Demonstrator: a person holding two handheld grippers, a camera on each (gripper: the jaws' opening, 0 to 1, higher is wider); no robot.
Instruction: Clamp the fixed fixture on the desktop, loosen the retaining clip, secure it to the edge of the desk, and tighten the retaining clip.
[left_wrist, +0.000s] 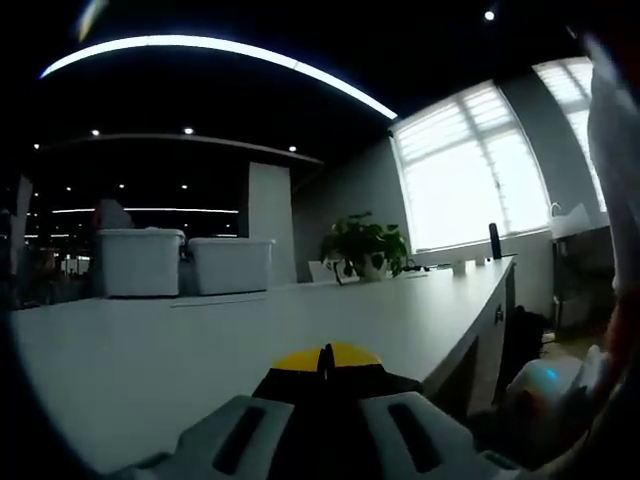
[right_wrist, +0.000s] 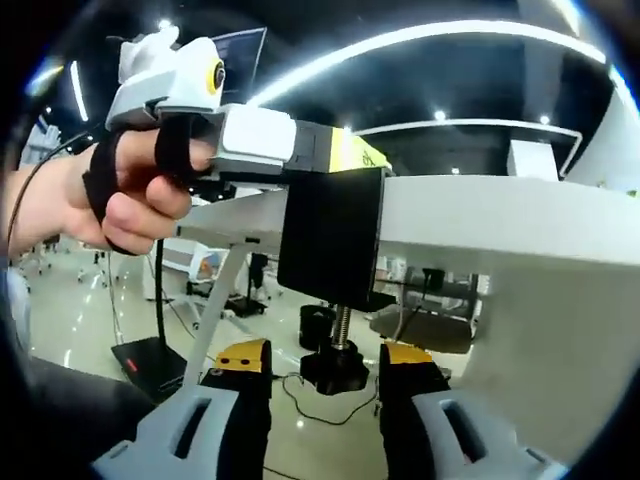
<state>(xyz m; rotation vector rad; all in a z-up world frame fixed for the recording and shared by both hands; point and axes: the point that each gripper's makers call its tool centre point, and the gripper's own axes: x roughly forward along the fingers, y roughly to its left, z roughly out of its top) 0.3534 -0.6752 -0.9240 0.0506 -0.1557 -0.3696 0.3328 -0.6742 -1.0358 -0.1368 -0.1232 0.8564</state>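
right gripper (right_wrist: 325, 385): own view, rose from 6 o'clock, yellow-tipped jaws spread wide, holding nothing, one either side of the knob.
knob (right_wrist: 335, 368): black, at the foot of the screw (right_wrist: 342, 325), between the jaws; contact, cannot tell.
clamp body (right_wrist: 331, 235): black block hung over the desk edge (right_wrist: 480, 215), at centre, screw running down from it toward 6.
left gripper (right_wrist: 310, 148): white with yellow tip, came in from 10 o'clock in right gripper view, closed on the clamp body's top; a hand (right_wrist: 120, 195) with black straps held it.
left gripper, own view (left_wrist: 327, 362): at 6 o'clock, yellow jaw tips pressed together over a black part.
desk top (left_wrist: 300, 320): white, ran toward 1 o'clock.
bins (left_wrist: 185, 262): two white, at 10 o'clock, far.
plant (left_wrist: 362, 245): potted, past centre, far.
windows (left_wrist: 480, 165): bright, at 2 o'clock.
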